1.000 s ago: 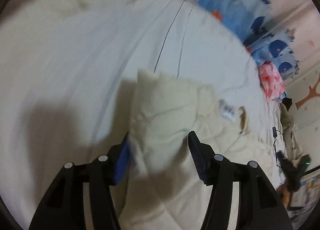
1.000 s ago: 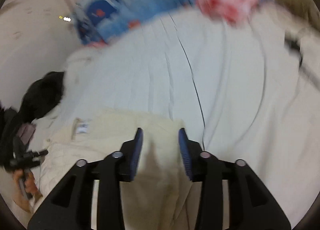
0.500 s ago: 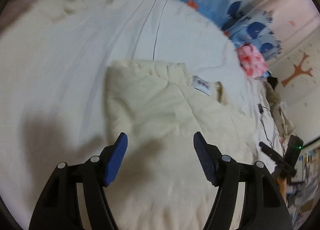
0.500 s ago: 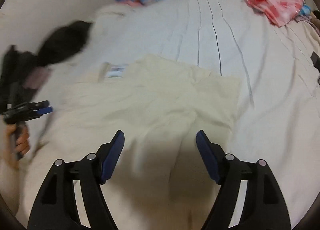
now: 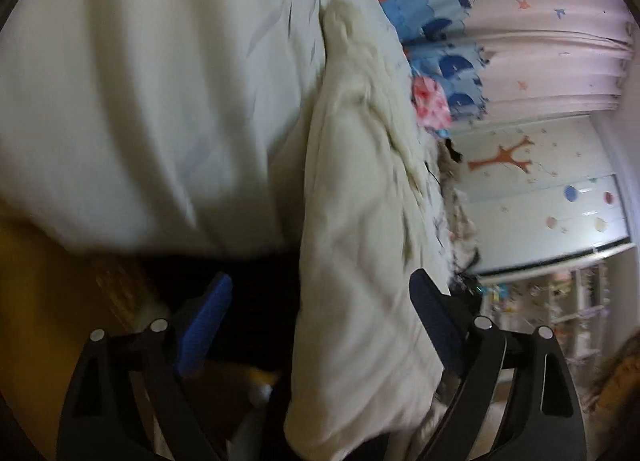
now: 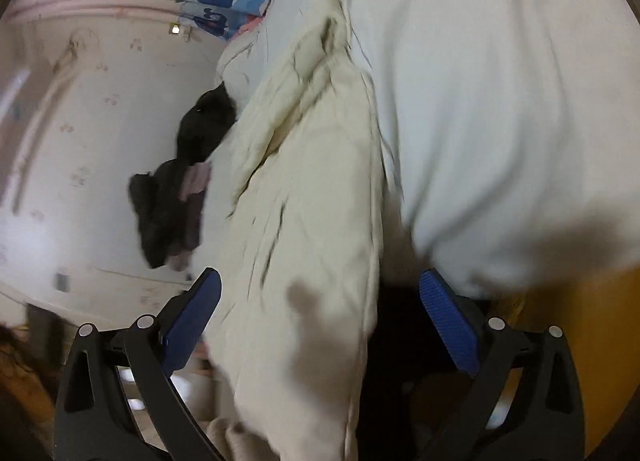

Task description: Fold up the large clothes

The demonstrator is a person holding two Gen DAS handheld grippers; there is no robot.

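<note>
A large cream garment (image 5: 360,221) lies along the bed and hangs over its near edge. In the left wrist view it drops between the fingers of my left gripper (image 5: 320,313), whose jaws are opening wide with neither blue pad (image 5: 204,321) pressing on the cloth. From the right wrist the same cream garment (image 6: 312,229) hangs between the fingers of my right gripper (image 6: 320,309); its jaws are opening too, and its pads (image 6: 448,321) stand apart from the fabric. Both views are motion-blurred.
A white bed sheet (image 5: 140,101) covers the mattress. Blue whale-print bedding (image 5: 424,13) and a pink cloth (image 5: 430,101) lie at the far end. Dark clothes (image 6: 180,181) hang off the bed's side. A yellow-brown surface (image 6: 592,341) shows below the mattress edge.
Both grippers have let go of the cream garment, opened wide and pulled back from over the bed to its near edge, now seeing the garment edge-on as it hangs over the side.
</note>
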